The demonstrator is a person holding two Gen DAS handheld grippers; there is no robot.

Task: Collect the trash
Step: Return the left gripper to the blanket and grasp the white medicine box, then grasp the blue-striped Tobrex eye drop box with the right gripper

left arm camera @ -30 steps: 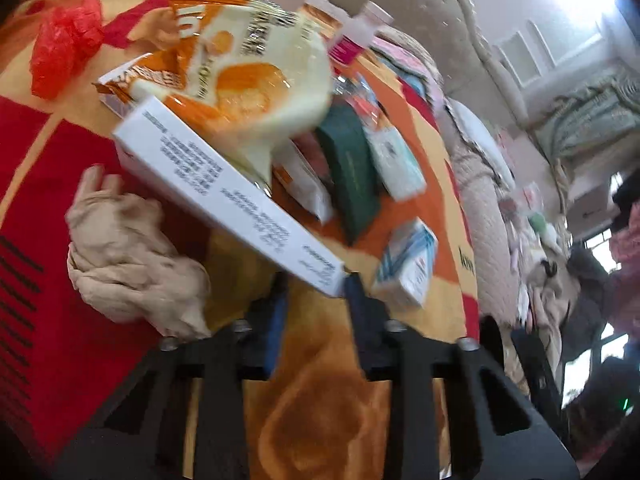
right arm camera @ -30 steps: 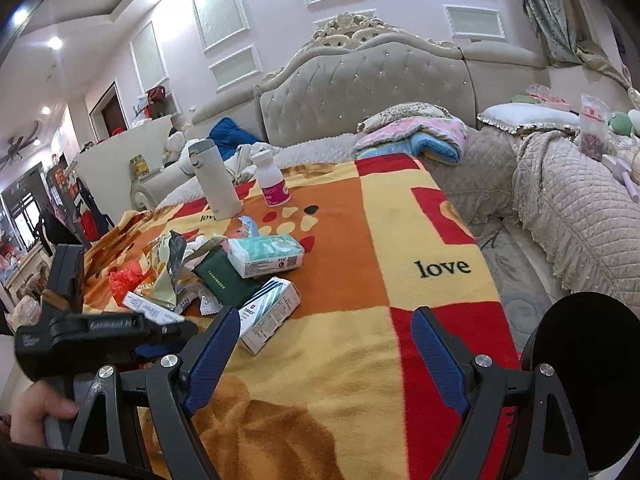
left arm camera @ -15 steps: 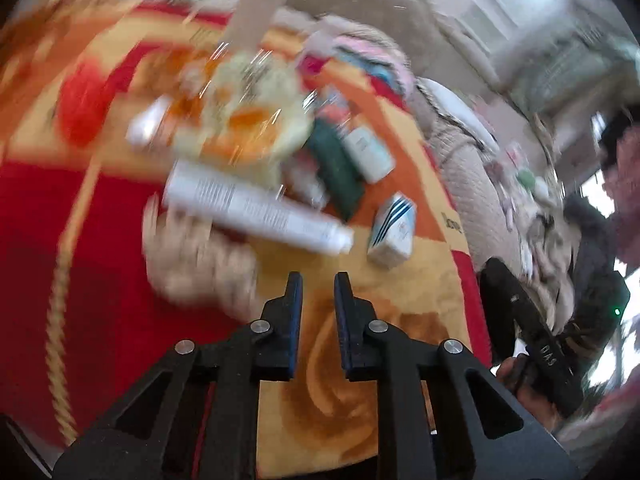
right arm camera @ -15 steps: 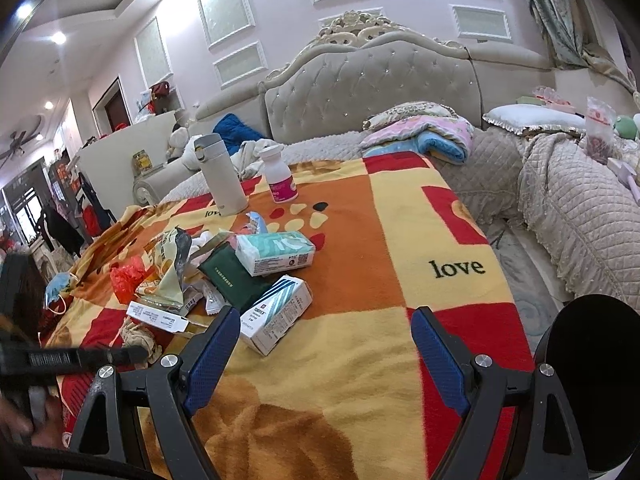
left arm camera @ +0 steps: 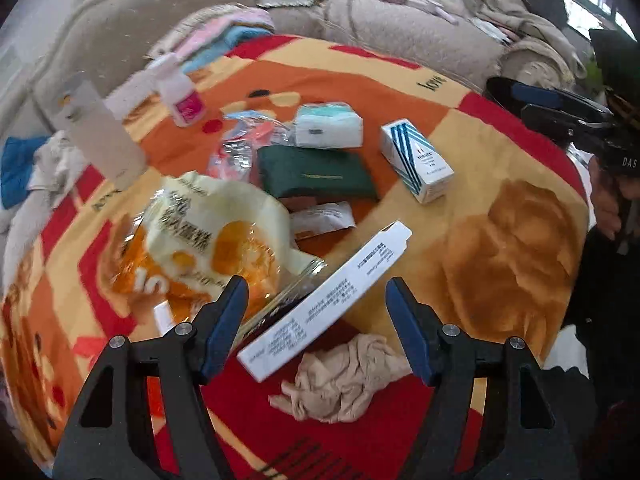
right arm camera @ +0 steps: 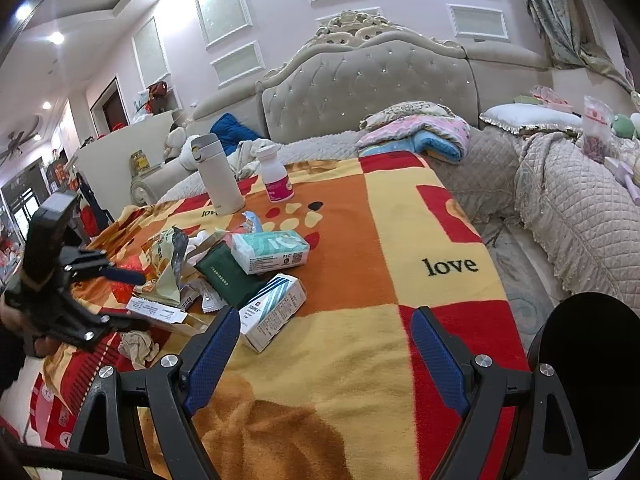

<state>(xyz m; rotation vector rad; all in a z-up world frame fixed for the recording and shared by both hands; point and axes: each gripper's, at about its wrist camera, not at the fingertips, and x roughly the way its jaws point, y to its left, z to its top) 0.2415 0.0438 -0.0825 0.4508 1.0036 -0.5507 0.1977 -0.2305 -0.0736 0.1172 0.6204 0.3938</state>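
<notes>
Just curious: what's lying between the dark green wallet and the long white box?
A small white packet, seen in the left wrist view, between the wallet and the box.

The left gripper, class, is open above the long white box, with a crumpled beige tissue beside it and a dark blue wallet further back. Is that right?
One detail is wrong: the wallet is dark green, not blue, as the left wrist view shows. The left gripper is indeed open above the long white box, with the crumpled beige tissue beside it.
</notes>
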